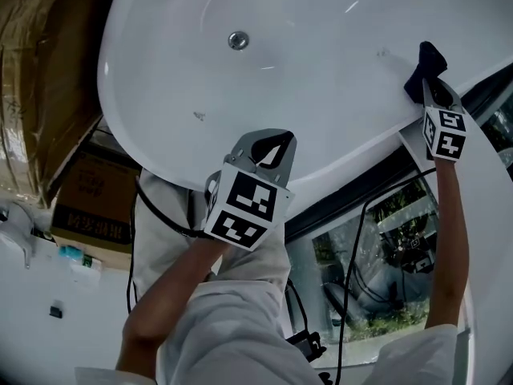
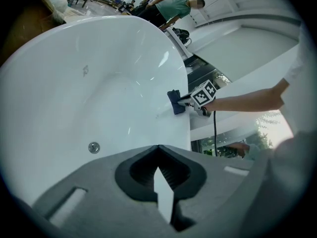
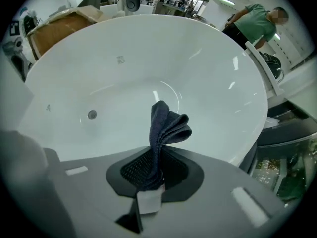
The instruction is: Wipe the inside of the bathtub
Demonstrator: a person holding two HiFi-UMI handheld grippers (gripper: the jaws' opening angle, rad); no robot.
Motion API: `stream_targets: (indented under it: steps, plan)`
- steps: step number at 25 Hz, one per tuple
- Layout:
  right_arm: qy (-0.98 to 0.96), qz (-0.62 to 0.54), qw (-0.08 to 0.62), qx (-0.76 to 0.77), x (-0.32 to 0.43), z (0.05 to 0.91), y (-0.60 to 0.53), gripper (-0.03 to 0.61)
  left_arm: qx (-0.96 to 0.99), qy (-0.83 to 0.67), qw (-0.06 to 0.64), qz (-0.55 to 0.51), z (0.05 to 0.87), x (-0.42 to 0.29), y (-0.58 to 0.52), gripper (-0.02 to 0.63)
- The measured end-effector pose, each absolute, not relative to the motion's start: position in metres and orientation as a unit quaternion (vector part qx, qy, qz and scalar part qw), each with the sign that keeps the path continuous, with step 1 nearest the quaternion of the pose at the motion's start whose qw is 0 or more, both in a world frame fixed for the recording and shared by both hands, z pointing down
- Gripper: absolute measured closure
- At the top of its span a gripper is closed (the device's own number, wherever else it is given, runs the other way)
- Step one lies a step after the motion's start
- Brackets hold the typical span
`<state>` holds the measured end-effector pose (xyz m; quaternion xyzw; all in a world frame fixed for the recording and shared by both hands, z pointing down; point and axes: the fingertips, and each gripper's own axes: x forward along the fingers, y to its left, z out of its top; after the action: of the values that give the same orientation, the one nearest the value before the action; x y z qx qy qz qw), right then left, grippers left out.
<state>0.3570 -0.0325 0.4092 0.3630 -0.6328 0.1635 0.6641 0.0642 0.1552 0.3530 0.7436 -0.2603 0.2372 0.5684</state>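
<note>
The white bathtub (image 1: 321, 111) lies below the person, its drain (image 1: 238, 40) on the floor of the basin. The right gripper (image 1: 430, 85) reaches to the tub's far right side, jaws clamped on a dark blue cloth (image 1: 426, 59). The folded cloth sticks out past the jaw tips and meets the inner wall just below the rim. The left gripper (image 1: 274, 139) is held over the near rim, well apart from the right one. Its jaws are closed tip to tip, with nothing between them. Cardboard boxes (image 1: 90, 208) stand left of the tub. A bystander in a green shirt (image 3: 255, 26) stands beyond the far rim, not touching the tub.
</note>
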Motion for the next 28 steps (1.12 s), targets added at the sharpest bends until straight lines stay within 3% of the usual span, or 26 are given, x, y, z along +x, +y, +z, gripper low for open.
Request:
stream_targets:
  steps: [7, 28]
  plan:
    - [-0.614, 0.123, 0.714, 0.315, 0.35, 0.416, 0.009, 0.526, 0.744, -0.253, 0.568, 0.244, 0.353, 0.067, 0.16, 0.612]
    - [-0.61, 0.122, 0.738, 0.263, 0.305, 0.433, 0.084, 0.526, 0.743, -0.242, 0.565, 0.264, 0.362, 0.067, 0.177, 0.612]
